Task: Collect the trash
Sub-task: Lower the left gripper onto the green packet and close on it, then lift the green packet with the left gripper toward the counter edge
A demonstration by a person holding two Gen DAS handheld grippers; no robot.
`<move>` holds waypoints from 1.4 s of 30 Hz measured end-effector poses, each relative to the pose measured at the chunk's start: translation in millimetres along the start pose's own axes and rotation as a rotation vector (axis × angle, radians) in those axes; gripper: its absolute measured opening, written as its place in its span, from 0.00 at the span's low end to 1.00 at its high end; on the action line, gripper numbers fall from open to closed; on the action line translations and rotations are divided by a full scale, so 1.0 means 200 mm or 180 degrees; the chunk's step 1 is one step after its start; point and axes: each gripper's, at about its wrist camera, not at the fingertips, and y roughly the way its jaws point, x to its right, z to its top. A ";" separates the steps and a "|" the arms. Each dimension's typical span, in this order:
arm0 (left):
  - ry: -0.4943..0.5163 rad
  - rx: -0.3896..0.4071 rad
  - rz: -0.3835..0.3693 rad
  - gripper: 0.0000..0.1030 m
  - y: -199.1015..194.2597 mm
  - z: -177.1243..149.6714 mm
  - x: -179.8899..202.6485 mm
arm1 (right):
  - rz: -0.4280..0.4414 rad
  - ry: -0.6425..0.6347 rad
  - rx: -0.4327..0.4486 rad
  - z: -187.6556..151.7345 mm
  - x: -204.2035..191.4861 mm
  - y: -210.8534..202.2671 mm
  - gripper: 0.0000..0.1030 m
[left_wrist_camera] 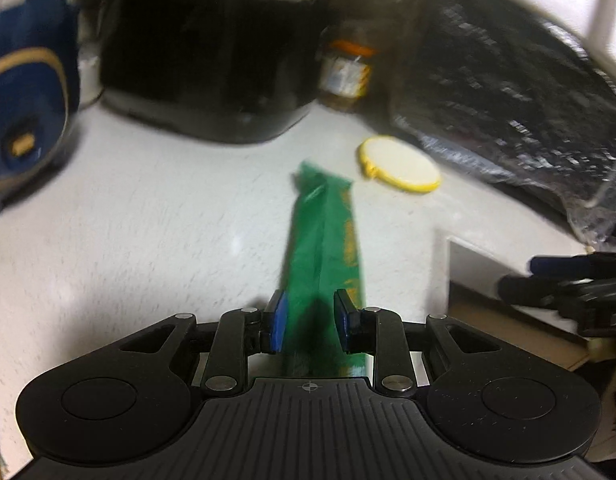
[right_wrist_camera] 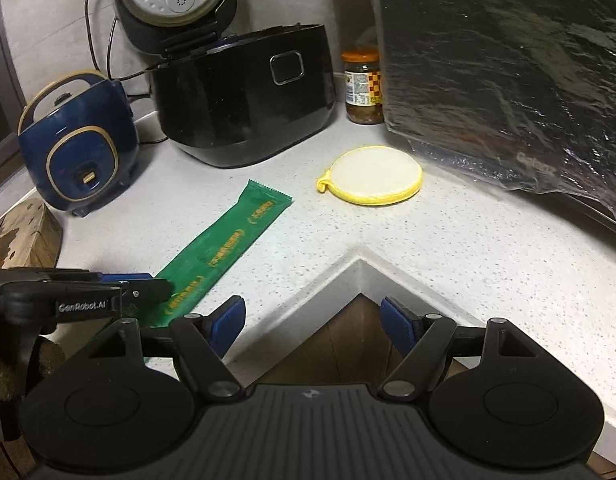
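Note:
A long green snack wrapper (left_wrist_camera: 323, 240) lies lengthwise on the white speckled counter (left_wrist_camera: 128, 240), creased down its middle. My left gripper (left_wrist_camera: 311, 320) has its blue pads pressed against the wrapper's near end from both sides. In the right wrist view the same wrapper (right_wrist_camera: 228, 244) runs diagonally, with the left gripper (right_wrist_camera: 148, 284) on its lower end. My right gripper (right_wrist_camera: 313, 324) stands open and holds nothing, hovering over the counter's inner corner. It shows as dark fingers at the right edge of the left wrist view (left_wrist_camera: 547, 280).
Beyond the wrapper lies a round yellow-rimmed pad (right_wrist_camera: 371, 176). At the back stand a black rice cooker (right_wrist_camera: 244, 96) with its lid up, a blue cooker (right_wrist_camera: 80, 148) and an orange-lidded jar (right_wrist_camera: 363, 88). A foil-wrapped appliance (right_wrist_camera: 507, 80) fills the right. A wooden block (right_wrist_camera: 24, 236) sits far left.

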 end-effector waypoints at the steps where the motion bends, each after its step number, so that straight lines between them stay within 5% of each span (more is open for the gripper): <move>1: 0.0041 0.0049 -0.0004 0.28 -0.02 0.01 0.01 | 0.0003 0.0006 -0.0008 0.00 0.00 0.00 0.73; 5: 0.0301 0.0063 0.0118 0.28 -0.04 0.02 0.09 | 0.0026 0.0027 0.0018 -0.01 -0.01 -0.02 0.73; 9: 0.0229 -0.0136 0.0296 0.28 0.02 0.00 0.10 | 0.0006 0.0089 0.0082 -0.05 0.01 -0.06 0.73; 20: 0.0445 -0.0244 0.0356 0.31 0.14 -0.01 0.22 | -0.0082 0.0282 0.0023 -0.12 0.11 -0.09 0.73; 27: 0.0361 -0.0275 0.0259 0.42 0.16 -0.01 0.21 | -0.0107 0.0324 -0.0061 -0.16 0.13 -0.08 0.73; 42: 0.0247 -0.0134 0.0387 0.41 0.18 -0.03 0.22 | -0.0076 0.0297 -0.0142 -0.18 0.11 -0.06 0.73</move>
